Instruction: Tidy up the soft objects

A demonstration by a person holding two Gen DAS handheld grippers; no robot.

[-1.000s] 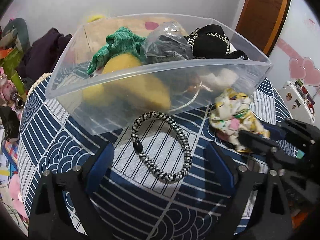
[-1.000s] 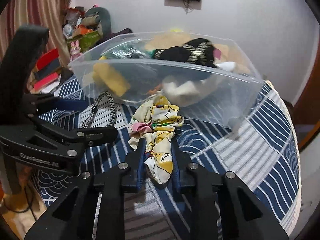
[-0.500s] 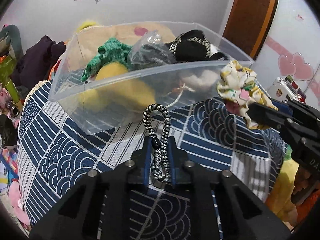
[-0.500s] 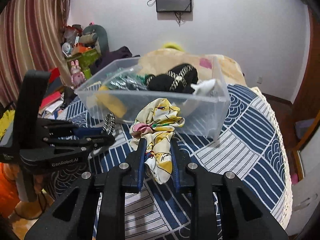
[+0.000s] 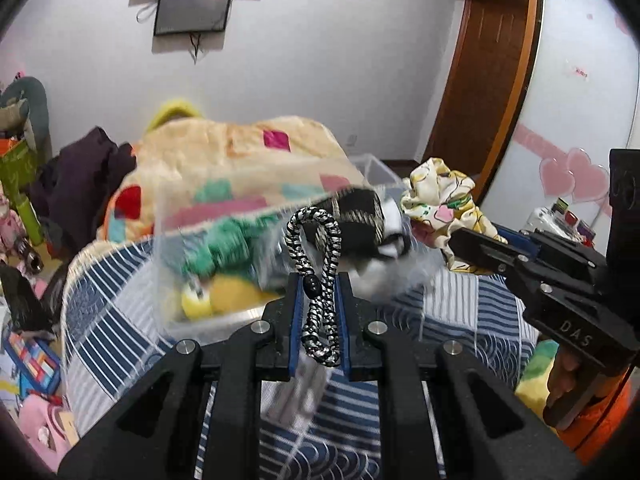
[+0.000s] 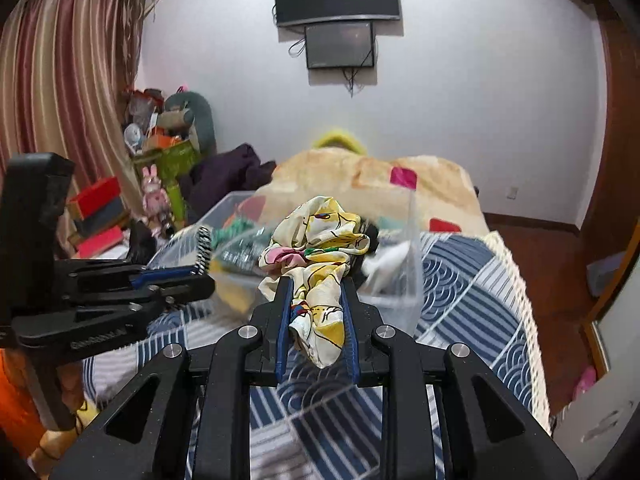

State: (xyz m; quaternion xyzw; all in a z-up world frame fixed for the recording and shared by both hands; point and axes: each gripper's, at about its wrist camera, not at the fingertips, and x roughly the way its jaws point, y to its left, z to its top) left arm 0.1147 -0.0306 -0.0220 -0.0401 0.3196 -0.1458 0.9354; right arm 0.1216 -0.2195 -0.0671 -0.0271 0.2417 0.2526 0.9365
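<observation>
My left gripper (image 5: 318, 282) is shut on a black-and-white braided hair tie (image 5: 316, 264) and holds it raised above the blue patterned cloth. My right gripper (image 6: 316, 284) is shut on a yellow floral scrunchie (image 6: 316, 240), also lifted; it shows at the right of the left wrist view (image 5: 444, 200). Beyond both stands a clear plastic bin (image 5: 188, 280) with a green knit item (image 5: 224, 244), a yellow soft item (image 5: 224, 296) and a black-and-gold item (image 5: 360, 220) inside. The left gripper shows at the left of the right wrist view (image 6: 192, 272).
The bin (image 6: 408, 264) rests on a bed with a blue and white patterned cover (image 6: 460, 280). A peach blanket (image 6: 360, 176) lies behind it. Clutter and toys (image 6: 160, 152) stand at the left, a wooden door (image 5: 484, 80) at the right.
Both grippers have lifted higher with their items and tilted up, so the bin now sits lower and farther in both views. A second ago the left gripper was open around the hair tie.
</observation>
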